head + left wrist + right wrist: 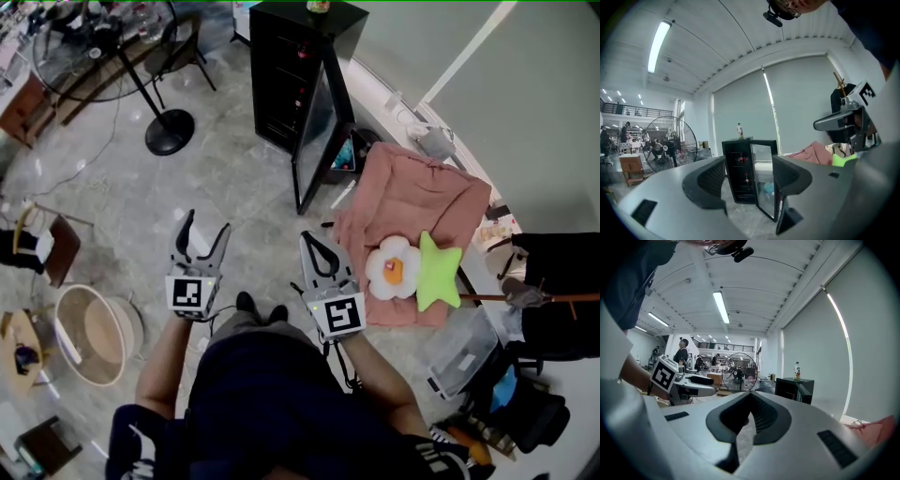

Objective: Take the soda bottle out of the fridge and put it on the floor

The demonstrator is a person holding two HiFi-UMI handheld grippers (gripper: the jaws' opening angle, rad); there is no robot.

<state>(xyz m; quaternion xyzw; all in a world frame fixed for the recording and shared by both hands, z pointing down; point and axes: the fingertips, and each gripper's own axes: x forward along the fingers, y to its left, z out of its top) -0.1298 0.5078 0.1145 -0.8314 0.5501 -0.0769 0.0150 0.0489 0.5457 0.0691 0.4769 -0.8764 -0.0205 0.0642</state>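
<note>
Black fridge (281, 84) ahead of my dark-grey fingers (184, 234), pink blanket (412, 197) to their right, lime-green star cushion (439, 272) and white flower cushion (392, 267) with orange centre, grey marbled floor (234, 178) below.

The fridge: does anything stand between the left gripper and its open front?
Nothing visible does. The fridge has its door swung open, and only bare floor lies between it and the open left gripper. The pink blanket lies further right, off that path.
</note>
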